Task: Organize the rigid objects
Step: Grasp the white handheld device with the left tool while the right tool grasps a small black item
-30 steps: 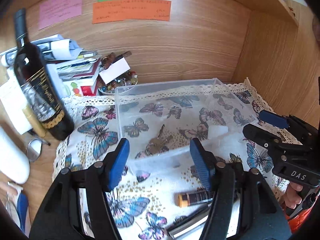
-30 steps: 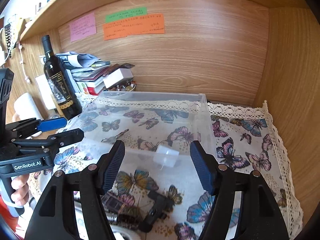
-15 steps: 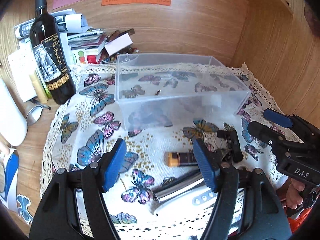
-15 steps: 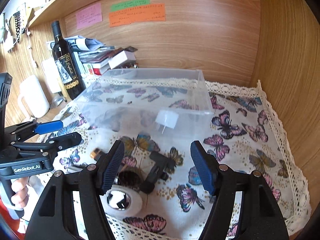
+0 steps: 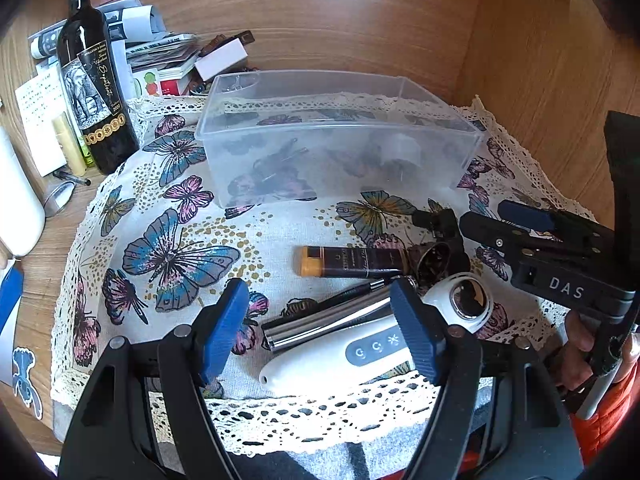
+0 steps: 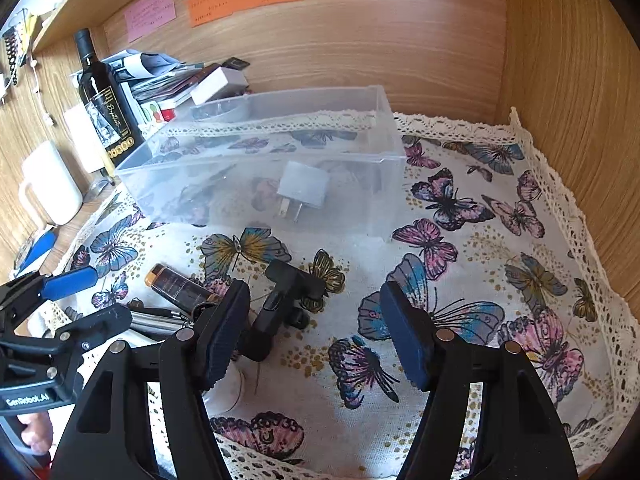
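Note:
A clear plastic bin (image 5: 336, 140) (image 6: 264, 168) stands on the butterfly cloth and holds a white plug adapter (image 6: 302, 184) and keys (image 5: 276, 160). In front of it lie a brown tube with an orange cap (image 5: 352, 262) (image 6: 176, 282), a silver flat bar (image 5: 324, 322), a white handheld device (image 5: 360, 354) and a black clip-like part (image 6: 280, 308) (image 5: 444, 236). My left gripper (image 5: 320, 332) is open just above the silver bar and white device. My right gripper (image 6: 316, 332) is open over the cloth, right of the black part.
A wine bottle (image 5: 94, 80) (image 6: 106, 100) stands at the back left beside a stack of books and papers (image 5: 160, 60). A white mug (image 6: 48, 184) is at the left. Wooden walls close the back and right. A lace edge marks the cloth's front.
Both grippers have drawn back from the bin toward the front of the cloth. The loose items in front of the bin have come into view under them. Both stay open.

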Available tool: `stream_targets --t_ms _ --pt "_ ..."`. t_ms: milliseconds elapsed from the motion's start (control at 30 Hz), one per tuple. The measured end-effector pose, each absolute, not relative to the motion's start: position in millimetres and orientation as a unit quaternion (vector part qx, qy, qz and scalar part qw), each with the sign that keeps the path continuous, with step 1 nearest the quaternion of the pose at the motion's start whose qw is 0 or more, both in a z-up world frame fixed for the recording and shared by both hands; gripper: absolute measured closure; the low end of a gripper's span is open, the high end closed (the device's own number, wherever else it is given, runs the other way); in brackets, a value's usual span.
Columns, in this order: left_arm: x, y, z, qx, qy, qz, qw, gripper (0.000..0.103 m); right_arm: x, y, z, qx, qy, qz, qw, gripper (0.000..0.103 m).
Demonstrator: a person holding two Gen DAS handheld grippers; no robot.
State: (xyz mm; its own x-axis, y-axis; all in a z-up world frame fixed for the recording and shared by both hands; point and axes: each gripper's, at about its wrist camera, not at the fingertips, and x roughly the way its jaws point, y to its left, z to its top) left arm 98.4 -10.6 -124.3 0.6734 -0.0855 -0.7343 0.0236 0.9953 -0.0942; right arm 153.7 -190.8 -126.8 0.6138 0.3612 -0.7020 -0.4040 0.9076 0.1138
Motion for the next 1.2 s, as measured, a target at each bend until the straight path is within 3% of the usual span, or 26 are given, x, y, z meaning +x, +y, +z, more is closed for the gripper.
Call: stream_targets --t_ms 467,600,1200 --pt "89.4 -17.8 -127.0 -0.036 0.403 -0.022 0.914 0.029 168.2 -175.4 -146.8 -0.048 0.427 0.255 0.866 0.071" --pt "84.1 -17.3 -128.8 -0.035 0.407 -0.023 0.913 0.025 164.7 -175.1 -147.6 -0.036 0.421 0.256 0.869 0.078" --pt "69.9 -42.9 -134.5 -0.024 0.405 -0.079 0.911 0.018 151.3 -206.9 -127.6 -0.029 0.379 0.219 0.899 0.083"
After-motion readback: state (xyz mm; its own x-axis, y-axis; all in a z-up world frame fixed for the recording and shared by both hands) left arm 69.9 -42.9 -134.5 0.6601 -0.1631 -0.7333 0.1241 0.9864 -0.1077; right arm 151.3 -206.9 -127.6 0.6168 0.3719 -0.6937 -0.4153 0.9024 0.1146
